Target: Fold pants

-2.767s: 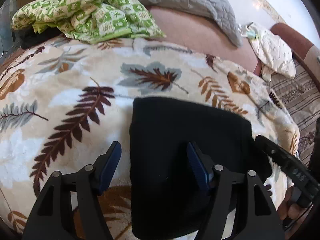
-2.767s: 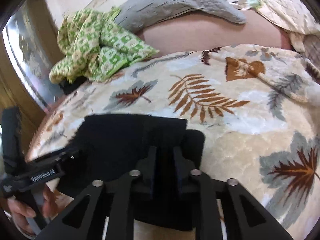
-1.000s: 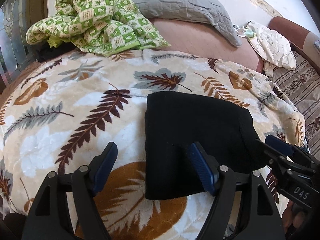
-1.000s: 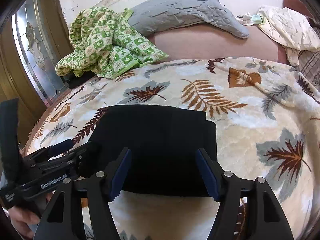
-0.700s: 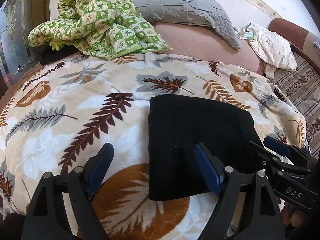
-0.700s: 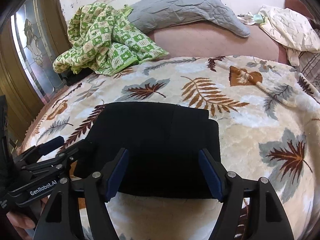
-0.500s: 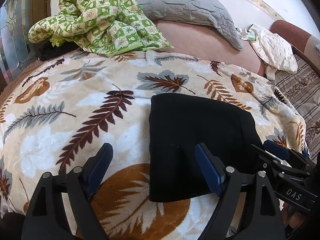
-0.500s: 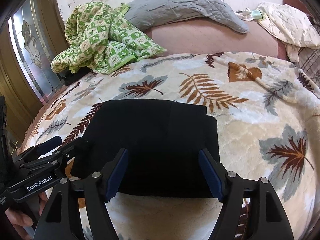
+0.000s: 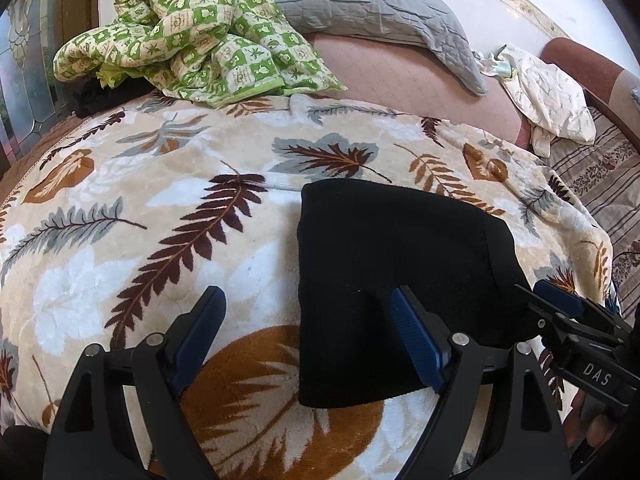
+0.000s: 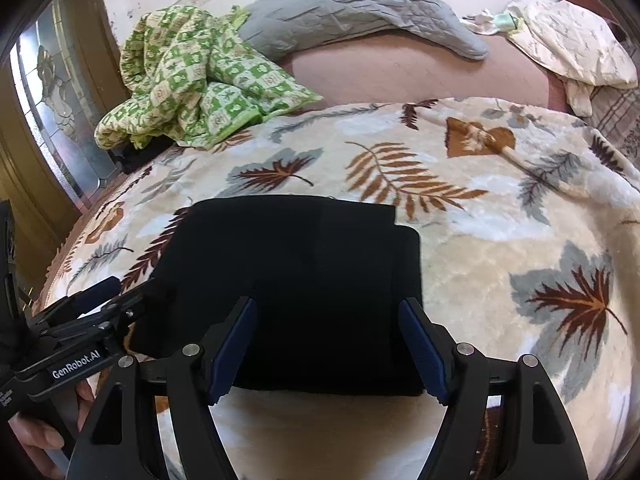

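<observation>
Pants (image 9: pixel 396 276): black, folded into a compact rectangular packet, lying flat on the leaf-print blanket (image 9: pixel 160 208) that covers the bed. Packet sits toward the near edge of the blanket, within short reach of both tools. From the right wrist view the top layer stops short of the lower one along the right side, leaving a narrow stepped margin; edges otherwise look straight.

Left tongs (image 9: pixel 306 340): spread wide, holding nothing. They hang over the packet's left edge; the right pad (image 9: pixel 416 344) is above black cloth, the other above bare blanket. Whether either pad touches fabric I cannot tell.

Right tongs (image 10: pixel 332 348): also spread wide, empty, straddling the near right part of the packet. Both pads frame black cloth.

Judgement: both tools open and clear of any grip suggests the folding is essentially finished; the packet holds its shape unaided because the thick knit lies heavy on the plush pile. A last nudge on the stepped side might square it.

Background, not involved: green checkered quilt (image 10: pixel 200 80) and grey pillow (image 10: pixel 352 4) heaped at the far side, cream cloth (image 10: pixel 576 36) far right.
</observation>
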Demonstrator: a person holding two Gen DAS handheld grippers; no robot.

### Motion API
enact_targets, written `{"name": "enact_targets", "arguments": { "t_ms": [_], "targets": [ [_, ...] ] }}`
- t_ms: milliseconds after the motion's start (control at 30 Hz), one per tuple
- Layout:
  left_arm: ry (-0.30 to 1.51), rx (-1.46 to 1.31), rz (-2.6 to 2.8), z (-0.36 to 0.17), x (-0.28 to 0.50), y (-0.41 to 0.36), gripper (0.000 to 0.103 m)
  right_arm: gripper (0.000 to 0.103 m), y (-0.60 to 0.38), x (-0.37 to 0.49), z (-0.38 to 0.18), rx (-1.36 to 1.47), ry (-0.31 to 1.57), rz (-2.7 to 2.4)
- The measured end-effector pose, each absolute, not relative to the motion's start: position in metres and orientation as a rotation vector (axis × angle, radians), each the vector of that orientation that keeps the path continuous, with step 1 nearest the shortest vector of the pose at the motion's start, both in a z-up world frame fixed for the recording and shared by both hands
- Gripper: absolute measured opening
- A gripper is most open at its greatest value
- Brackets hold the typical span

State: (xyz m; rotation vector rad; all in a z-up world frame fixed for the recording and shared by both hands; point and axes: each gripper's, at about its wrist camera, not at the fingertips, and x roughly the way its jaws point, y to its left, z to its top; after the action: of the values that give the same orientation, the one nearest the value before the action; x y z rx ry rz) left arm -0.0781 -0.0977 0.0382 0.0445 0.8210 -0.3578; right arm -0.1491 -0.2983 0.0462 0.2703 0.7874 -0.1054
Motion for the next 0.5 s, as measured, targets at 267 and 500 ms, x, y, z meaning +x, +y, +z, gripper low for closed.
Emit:
{"name": "enact_targets", "arguments": {
  "t_ms": [267,500],
  "targets": [
    [0.822,0.048,-0.353,0.037,-0.075,-0.095,0.085,0.075,-0.300,-0.152,0.049,0.277,0.777,-0.098],
    [0.766,0.081,-0.341,0.048,-0.083,-0.097,0.085,0.075,-0.293,-0.149,0.055,0.251,0.770,-0.094]
  ]
}}
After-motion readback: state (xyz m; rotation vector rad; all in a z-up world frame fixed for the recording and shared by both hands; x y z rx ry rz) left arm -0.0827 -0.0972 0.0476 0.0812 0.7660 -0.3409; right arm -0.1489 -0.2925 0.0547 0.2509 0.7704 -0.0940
